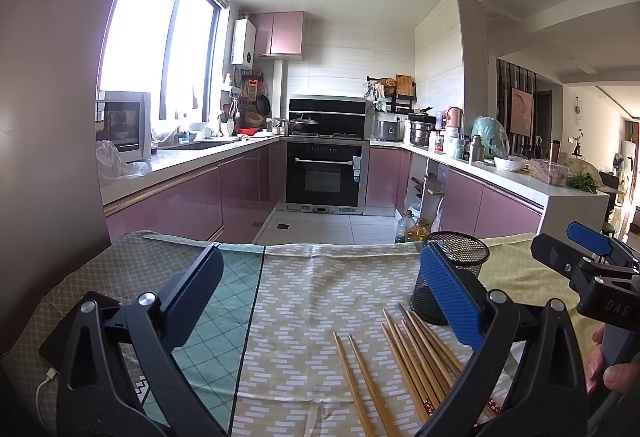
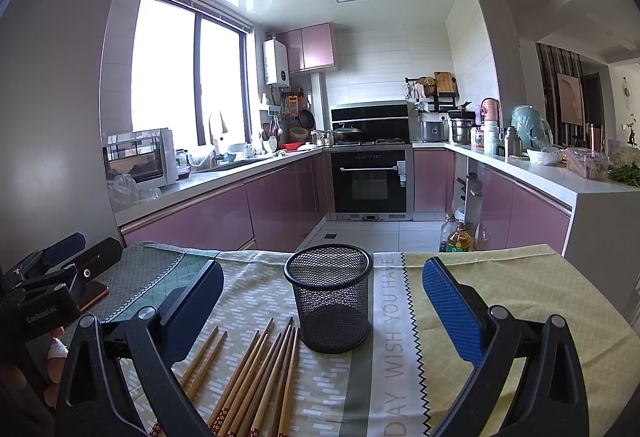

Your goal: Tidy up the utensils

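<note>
Two grippers hover above the patterned tablecloth, holding nothing: left gripper and right gripper, jaws spread wide on both. The brown wooden chopsticks lie loose on the cloth, tips near the upright black wire-mesh cylindrical holder.

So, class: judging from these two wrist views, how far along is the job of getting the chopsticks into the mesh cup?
Done: nothing yet. The mesh cup stands upright and looks empty. In hand: nothing. The left gripper and right gripper are both open and hold nothing. Left: every one of the chopsticks lies loose on the tablecloth beside the cup, waiting to be picked up and put in.
</note>
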A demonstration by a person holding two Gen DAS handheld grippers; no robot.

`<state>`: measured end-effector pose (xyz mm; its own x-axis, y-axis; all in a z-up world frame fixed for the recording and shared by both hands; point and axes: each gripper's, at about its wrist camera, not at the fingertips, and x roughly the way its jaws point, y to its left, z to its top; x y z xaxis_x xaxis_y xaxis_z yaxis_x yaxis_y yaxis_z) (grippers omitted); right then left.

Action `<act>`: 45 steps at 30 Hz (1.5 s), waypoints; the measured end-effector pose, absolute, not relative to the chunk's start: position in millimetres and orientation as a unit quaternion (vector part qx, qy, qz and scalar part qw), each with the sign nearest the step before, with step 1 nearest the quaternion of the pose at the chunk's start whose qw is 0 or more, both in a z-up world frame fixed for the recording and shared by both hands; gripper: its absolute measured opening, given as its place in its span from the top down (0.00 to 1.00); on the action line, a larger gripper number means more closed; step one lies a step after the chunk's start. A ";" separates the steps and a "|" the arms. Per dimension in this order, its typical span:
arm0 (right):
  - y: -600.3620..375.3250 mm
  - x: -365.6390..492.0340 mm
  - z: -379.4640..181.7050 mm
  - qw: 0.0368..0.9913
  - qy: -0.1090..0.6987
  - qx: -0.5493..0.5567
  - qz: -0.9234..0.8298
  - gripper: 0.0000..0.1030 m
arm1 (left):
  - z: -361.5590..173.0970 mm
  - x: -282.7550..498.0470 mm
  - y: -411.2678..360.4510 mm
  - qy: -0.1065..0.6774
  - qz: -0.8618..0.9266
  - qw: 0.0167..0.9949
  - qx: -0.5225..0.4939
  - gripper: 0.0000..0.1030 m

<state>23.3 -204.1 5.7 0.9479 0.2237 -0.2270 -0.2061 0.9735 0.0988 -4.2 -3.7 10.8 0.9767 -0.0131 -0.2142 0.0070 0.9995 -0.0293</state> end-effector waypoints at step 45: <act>-203.2 24.6 5.0 0.986 0.121 0.039 0.109 0.06 | 11.9 -5.9 -7.0 0.108 -0.006 0.994 -0.013 0.05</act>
<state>24.6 -203.2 5.0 0.9471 0.2244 -0.2295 -0.2057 0.9732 0.1029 -5.9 -7.0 11.9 0.9767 -0.0148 -0.2141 0.0091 0.9996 -0.0276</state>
